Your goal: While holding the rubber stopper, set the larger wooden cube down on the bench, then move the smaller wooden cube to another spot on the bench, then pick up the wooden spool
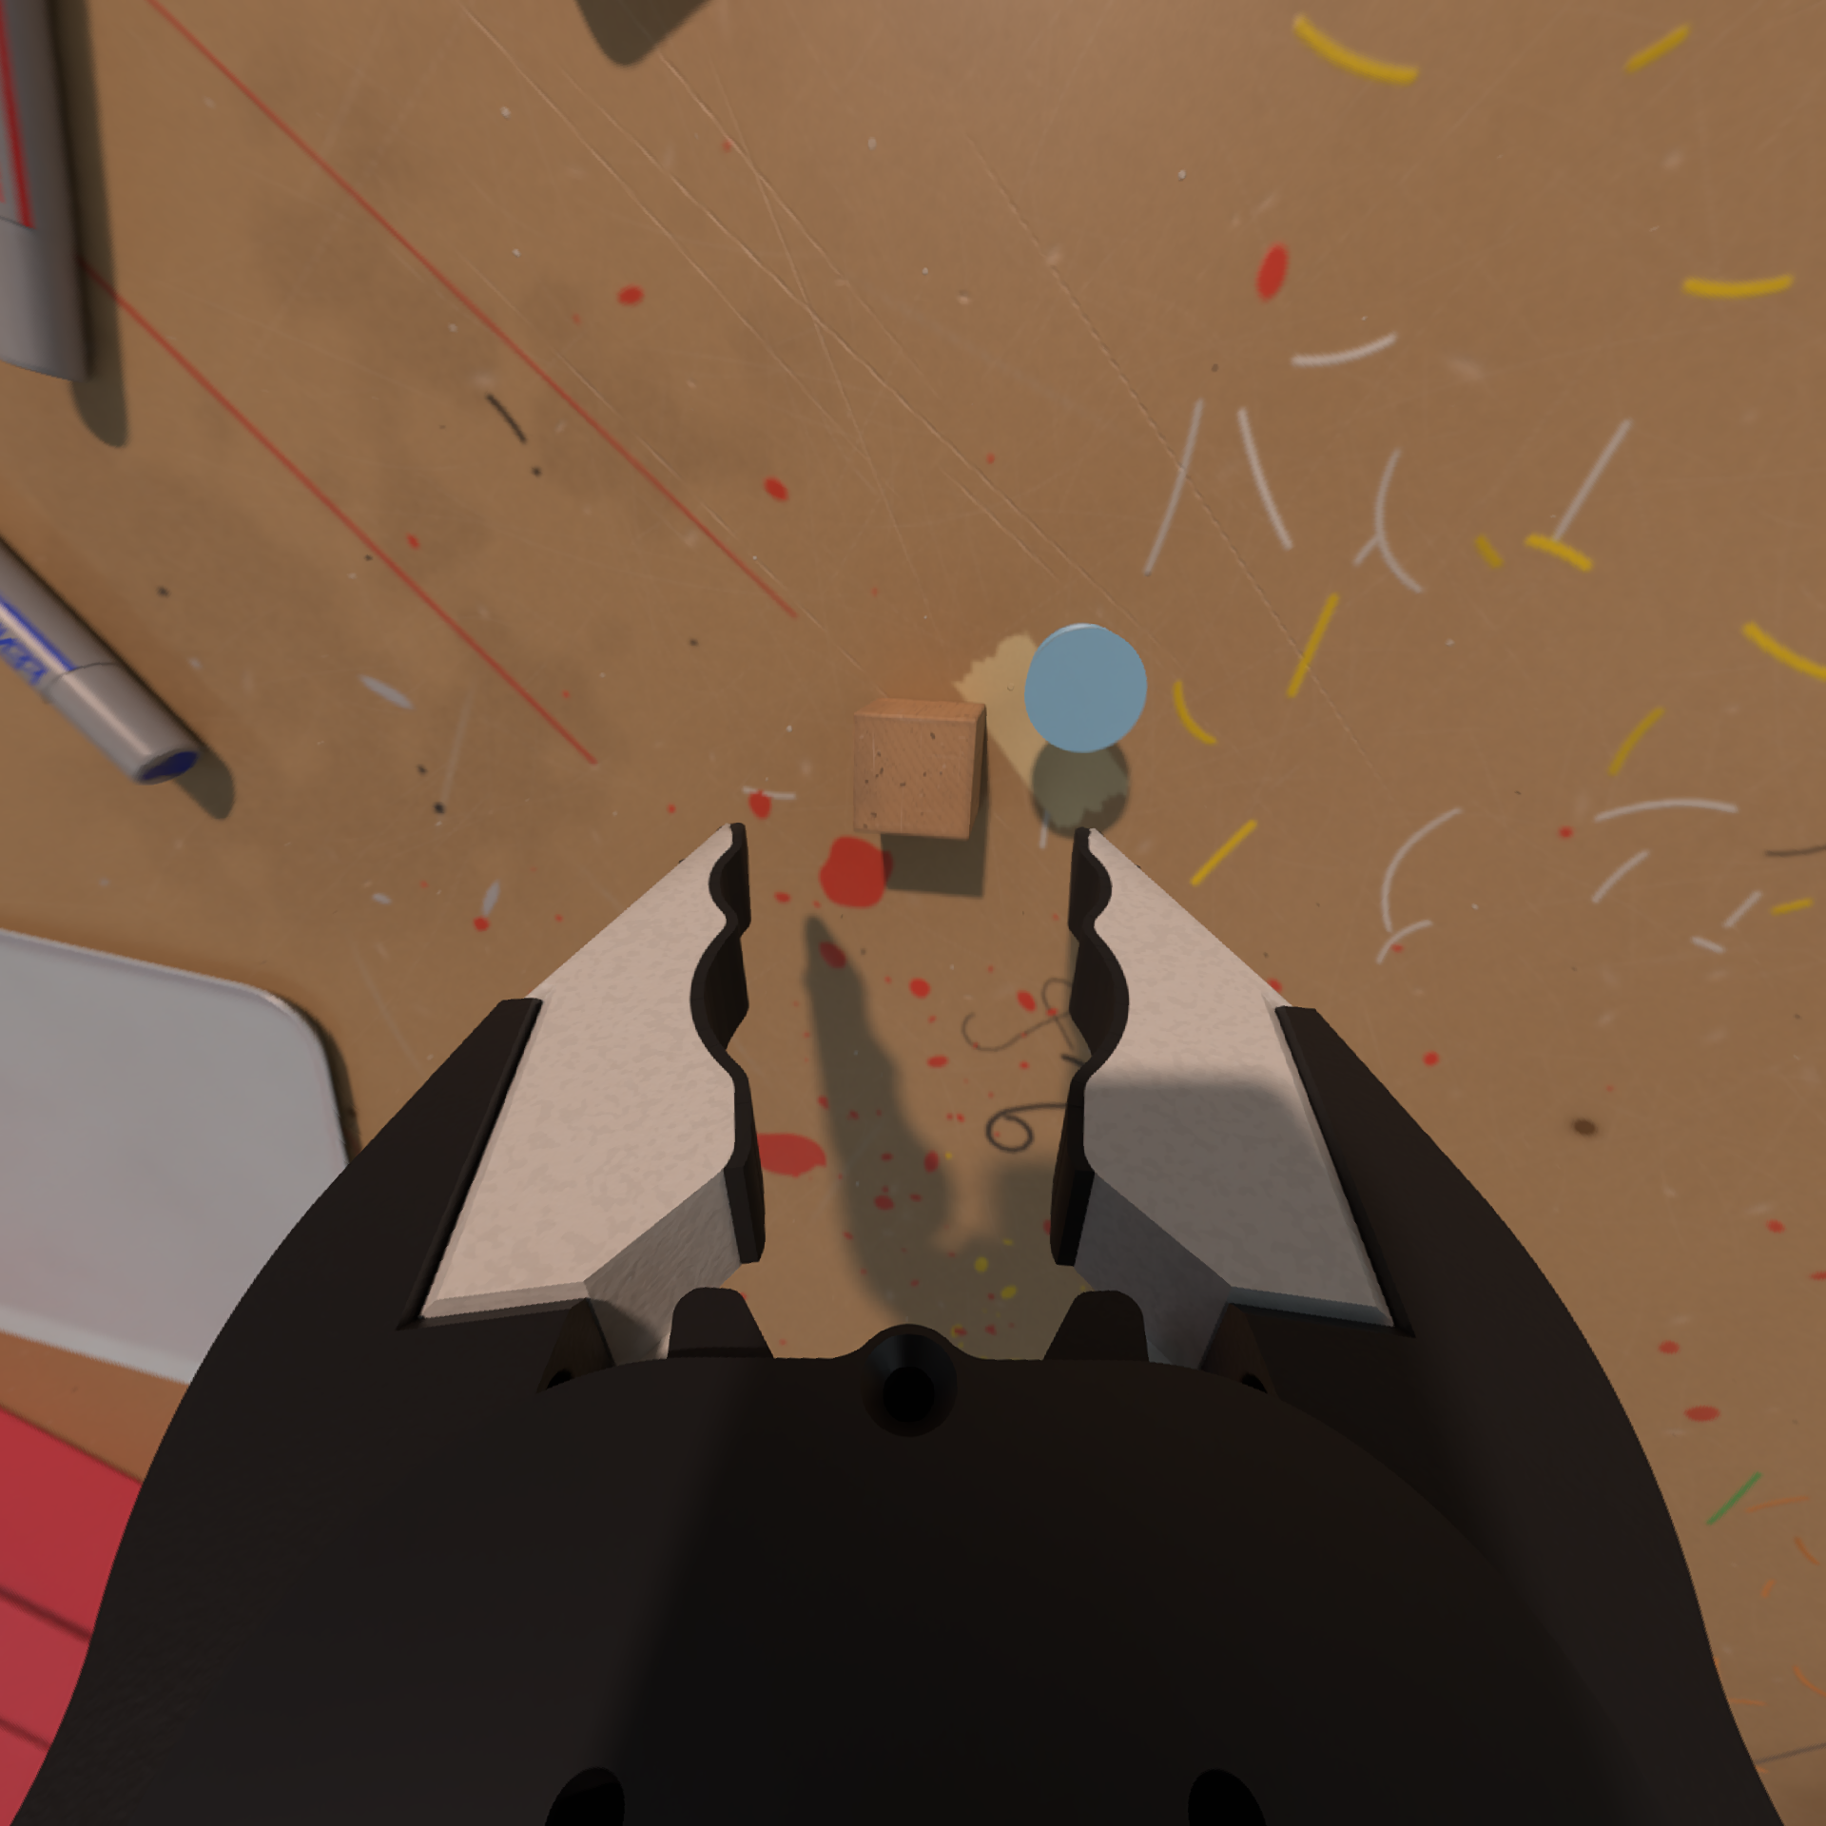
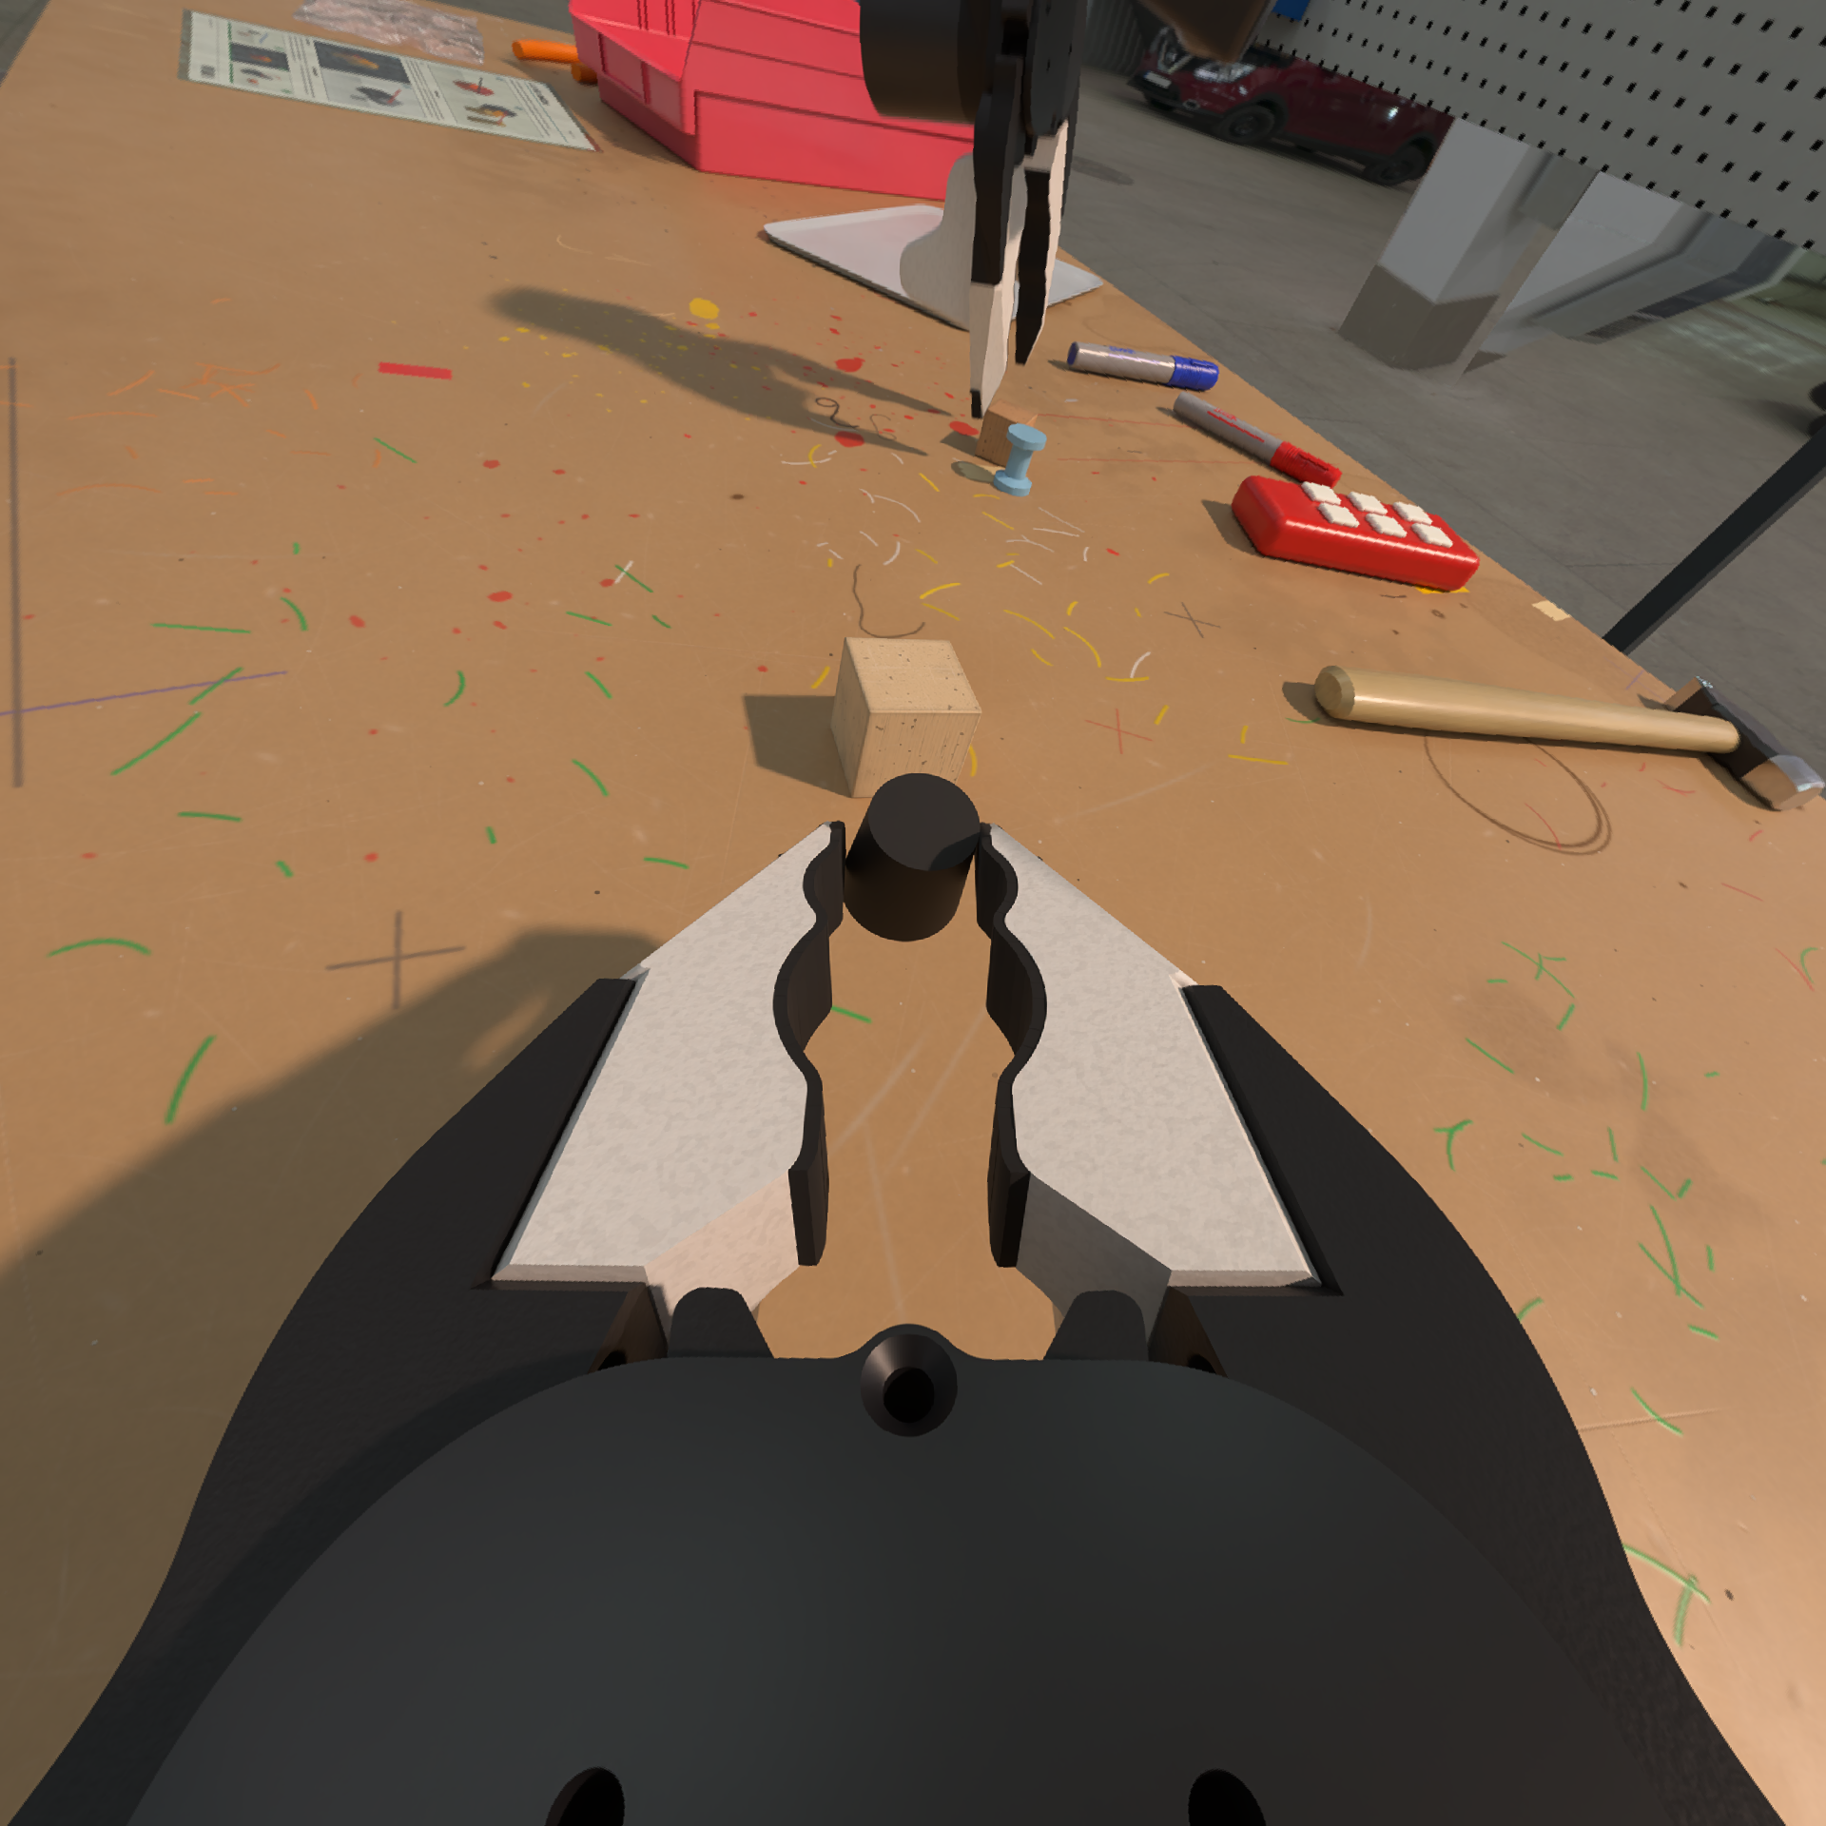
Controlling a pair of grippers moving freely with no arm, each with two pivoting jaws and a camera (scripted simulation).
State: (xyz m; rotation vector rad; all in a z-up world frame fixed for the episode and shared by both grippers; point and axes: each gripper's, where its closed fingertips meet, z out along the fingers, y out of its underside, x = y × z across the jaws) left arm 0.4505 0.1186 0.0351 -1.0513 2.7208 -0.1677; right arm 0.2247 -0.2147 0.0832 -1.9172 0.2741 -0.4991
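Right gripper (image 2: 909,840) clamps stopper (image 2: 907,858); big cube (image 2: 904,713) rests ahead on bench (image 2: 494,790). My left gripper (image 1: 909,840), jaws apart and empty, hangs above small cube (image 1: 919,769); spool (image 1: 1085,688) beside it, untouched.

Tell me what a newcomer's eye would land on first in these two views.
First, the black rubber stopper pinched at the tips of the right gripper, with the larger wooden cube sitting on the paint-flecked bench just beyond. Farther off, the left gripper hangs open, pointing down over the smaller wooden cube, and the blue wooden spool stands upright beside that cube. A red keypad and a hammer lie off to the right.
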